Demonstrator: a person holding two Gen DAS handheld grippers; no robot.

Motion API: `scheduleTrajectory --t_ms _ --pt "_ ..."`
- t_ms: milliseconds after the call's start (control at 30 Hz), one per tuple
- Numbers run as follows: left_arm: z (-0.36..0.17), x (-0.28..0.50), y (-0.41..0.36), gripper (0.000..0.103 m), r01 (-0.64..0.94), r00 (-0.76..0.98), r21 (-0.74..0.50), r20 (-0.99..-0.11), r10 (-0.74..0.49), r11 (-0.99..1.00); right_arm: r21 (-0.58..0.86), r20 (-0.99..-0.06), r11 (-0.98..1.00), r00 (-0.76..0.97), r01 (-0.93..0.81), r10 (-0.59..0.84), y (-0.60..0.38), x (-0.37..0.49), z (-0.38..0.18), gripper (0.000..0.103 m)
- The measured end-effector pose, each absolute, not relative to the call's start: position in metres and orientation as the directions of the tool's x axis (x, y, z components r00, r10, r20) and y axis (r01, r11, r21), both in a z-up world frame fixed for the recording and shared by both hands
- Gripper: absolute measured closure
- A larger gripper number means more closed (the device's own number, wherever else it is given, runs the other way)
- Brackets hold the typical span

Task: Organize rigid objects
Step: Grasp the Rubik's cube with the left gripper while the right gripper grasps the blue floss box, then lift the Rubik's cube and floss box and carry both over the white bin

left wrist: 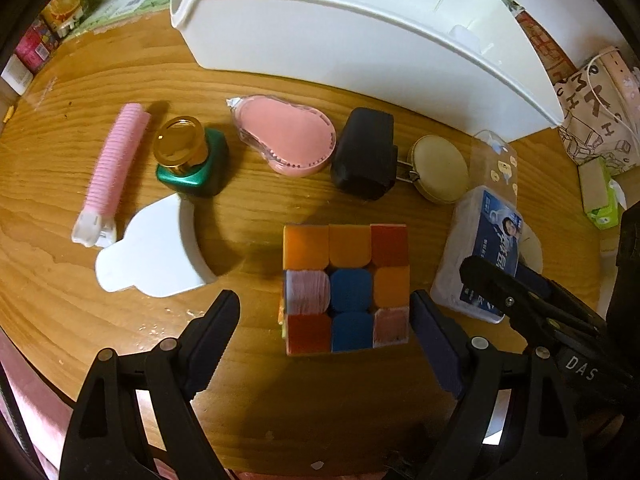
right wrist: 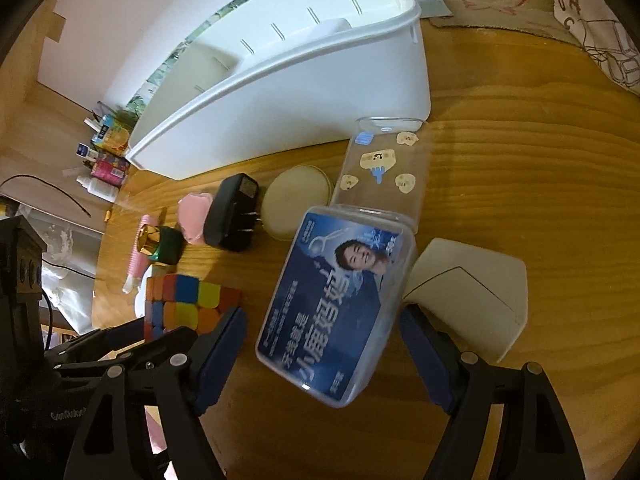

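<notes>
A Rubik's cube (left wrist: 346,288) sits on the wooden table between the fingers of my open left gripper (left wrist: 324,316); the right finger is close to its side. It also shows in the right wrist view (right wrist: 188,300). A clear box with a blue label (right wrist: 336,304) lies between the fingers of my open right gripper (right wrist: 322,328), with no visible contact; it also shows in the left wrist view (left wrist: 480,252). Behind lie a pink roller (left wrist: 112,168), a green bottle with gold cap (left wrist: 188,156), a pink case (left wrist: 288,136), a black charger (left wrist: 364,152) and a round beige compact (left wrist: 438,168).
A large white bin (left wrist: 360,48) stands at the back of the table. A white bear-shaped piece (left wrist: 156,248) lies left of the cube. A clear lid with stickers (right wrist: 384,164) and a white pad (right wrist: 468,296) lie by the blue box. Small bottles and boxes (right wrist: 104,160) stand far left.
</notes>
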State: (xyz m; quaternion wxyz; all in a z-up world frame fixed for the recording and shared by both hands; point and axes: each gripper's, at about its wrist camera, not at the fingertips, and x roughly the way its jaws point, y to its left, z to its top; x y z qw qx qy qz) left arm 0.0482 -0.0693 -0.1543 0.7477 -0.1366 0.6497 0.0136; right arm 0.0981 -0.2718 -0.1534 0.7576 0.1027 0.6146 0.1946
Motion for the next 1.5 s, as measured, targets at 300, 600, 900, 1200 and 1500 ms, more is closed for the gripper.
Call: scheduleTrajectory --t_ms 300,600,900,1200,1500 --pt "-0.165 0.076 -0.058 0.017 -0.241 0.095 -0.194 -0.980 -0.176 0.951 0.276 -0.933 0.936 0.173 -0.220 0.315 -0.258 0.109 -0.153 0.027" --pt "-0.168 0.083 -0.056 0.036 -0.231 0.069 -0.226 -0.974 -0.216 0.946 0.197 -0.954 0.946 0.173 -0.256 0.246 -0.243 0.111 -0.154 0.029" --pt "-0.167 0.071 -0.049 0.036 -0.255 0.080 -0.232 -0.972 -0.219 0.939 0.190 -0.956 0.945 0.168 -0.267 0.239 -0.238 0.108 -0.154 0.031" --pt "-0.166 0.048 -0.047 0.036 -0.305 0.090 -0.235 -0.972 -0.218 0.923 0.188 -0.961 0.934 0.137 -0.304 0.239 -0.225 0.104 -0.154 0.032" --pt "-0.157 0.038 -0.041 0.041 -0.320 0.137 -0.241 -0.969 -0.207 0.916 0.197 -0.956 0.931 0.149 -0.307 0.251 -0.222 0.092 -0.149 0.032"
